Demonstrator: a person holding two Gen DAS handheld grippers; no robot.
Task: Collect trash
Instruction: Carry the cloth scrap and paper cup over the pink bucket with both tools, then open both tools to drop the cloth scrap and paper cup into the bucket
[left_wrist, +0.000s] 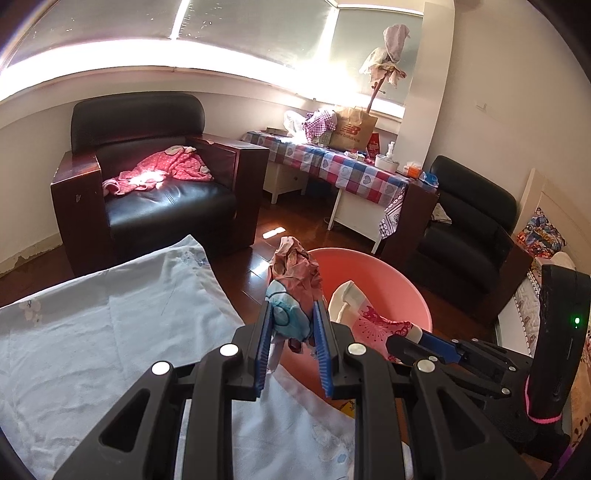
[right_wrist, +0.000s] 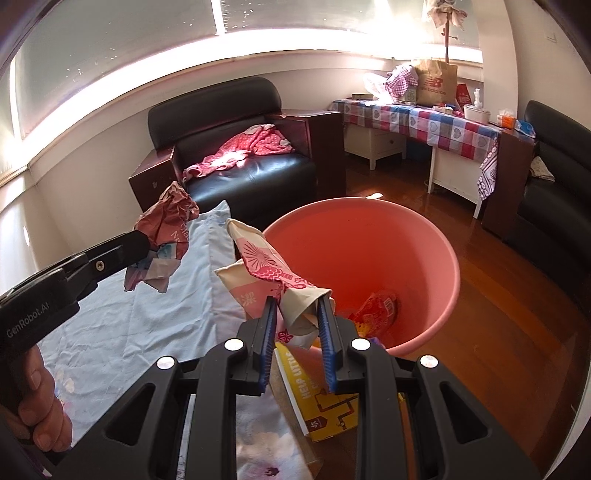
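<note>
The collecting looks well under way but not finished: one red crumpled wrapper (right_wrist: 380, 308) already lies at the bottom of the pink bucket (right_wrist: 436, 258), and two more pieces are in the tongs, neither yet dropped. The left gripper (left_wrist: 293, 325) is clamped narrow on a crumpled pinkish-brown wrapper (left_wrist: 295, 269) with a pale blue patch, held near the corner of the bed and just beside the bucket's rim. The right gripper (right_wrist: 298, 317) is pinched on a cream-and-pink printed bag (right_wrist: 266, 266), which hangs at the near rim of the bucket, partly over its mouth. What is left, by my judgement, is to carry both over the opening and let go. A yellow booklet (right_wrist: 317, 398) lies at the bed's edge under the right gripper; whether it counts as trash I cannot tell.

The bed carries a light blue sheet (left_wrist: 110, 325), creased, with faint flowers. The bucket stands on a dark glossy wooden floor (right_wrist: 517, 314) beside the bed's corner. Beyond are a black armchair (left_wrist: 155, 177) with a red dotted garment (left_wrist: 166, 170), a cluttered table with a checked cloth (left_wrist: 351, 166), and bright windows
</note>
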